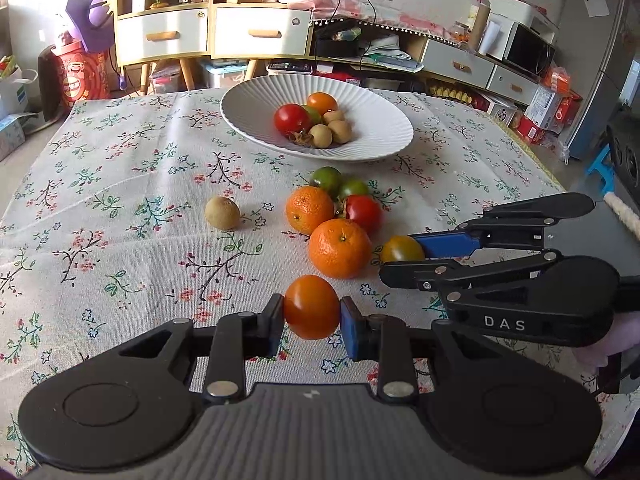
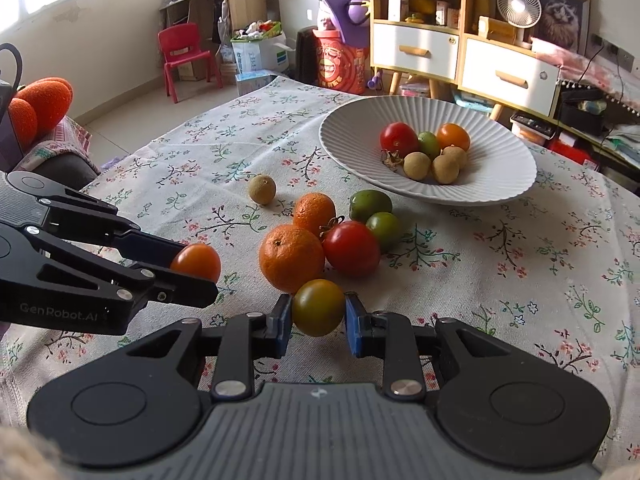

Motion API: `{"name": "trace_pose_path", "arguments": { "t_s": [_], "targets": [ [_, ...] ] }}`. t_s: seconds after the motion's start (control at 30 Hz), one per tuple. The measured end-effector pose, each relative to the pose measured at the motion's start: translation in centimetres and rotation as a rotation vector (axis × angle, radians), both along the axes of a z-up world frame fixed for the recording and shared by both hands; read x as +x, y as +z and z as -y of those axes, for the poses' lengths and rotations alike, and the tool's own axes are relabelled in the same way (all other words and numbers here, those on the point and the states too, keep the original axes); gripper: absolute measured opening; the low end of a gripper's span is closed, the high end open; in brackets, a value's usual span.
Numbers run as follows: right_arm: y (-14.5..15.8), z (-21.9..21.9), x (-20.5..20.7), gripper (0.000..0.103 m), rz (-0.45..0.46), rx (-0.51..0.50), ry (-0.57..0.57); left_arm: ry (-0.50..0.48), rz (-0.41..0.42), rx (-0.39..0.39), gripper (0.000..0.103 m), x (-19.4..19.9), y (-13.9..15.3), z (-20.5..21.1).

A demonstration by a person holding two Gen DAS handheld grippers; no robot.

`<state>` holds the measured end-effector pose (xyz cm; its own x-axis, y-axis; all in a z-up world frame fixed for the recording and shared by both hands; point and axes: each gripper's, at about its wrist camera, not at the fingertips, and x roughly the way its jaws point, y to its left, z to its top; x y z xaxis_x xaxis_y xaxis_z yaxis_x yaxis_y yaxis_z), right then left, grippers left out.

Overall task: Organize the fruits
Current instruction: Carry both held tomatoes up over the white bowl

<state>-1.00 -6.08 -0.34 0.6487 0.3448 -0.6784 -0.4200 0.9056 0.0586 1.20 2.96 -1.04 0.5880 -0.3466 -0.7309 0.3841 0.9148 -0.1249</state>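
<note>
My left gripper (image 1: 311, 316) is shut on an orange tomato (image 1: 311, 307), its blue pads pressing both sides just above the floral tablecloth. My right gripper (image 2: 318, 316) is shut on a yellow-green tomato (image 2: 318, 307). Each gripper also shows in the other view: the right gripper (image 1: 394, 260) holds the yellow-green tomato (image 1: 401, 249), and the left gripper (image 2: 200, 276) holds the orange tomato (image 2: 196, 261). Loose on the cloth lie two mandarins (image 1: 340, 248) (image 1: 310, 209), a red tomato (image 1: 363, 213), two green fruits (image 1: 326, 179) and a longan (image 1: 222, 212). The white ribbed bowl (image 1: 372, 140) behind holds several fruits.
The table's far edge runs just behind the bowl, with cabinets (image 1: 260, 32) and clutter beyond. A sofa arm with an orange cushion (image 2: 40, 104) sits left of the table in the right wrist view. Bare cloth (image 1: 120, 200) spreads left of the fruit pile.
</note>
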Motion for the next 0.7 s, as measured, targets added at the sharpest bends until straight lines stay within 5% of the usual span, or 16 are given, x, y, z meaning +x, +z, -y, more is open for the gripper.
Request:
{"name": "trace_pose_path", "arguments": {
  "t_s": [0.7],
  "targets": [
    [2.4, 3.8, 3.1, 0.025, 0.049, 0.087, -0.148, 0.002, 0.066, -0.118, 0.026, 2.8, 2.9, 3.3]
  ]
}}
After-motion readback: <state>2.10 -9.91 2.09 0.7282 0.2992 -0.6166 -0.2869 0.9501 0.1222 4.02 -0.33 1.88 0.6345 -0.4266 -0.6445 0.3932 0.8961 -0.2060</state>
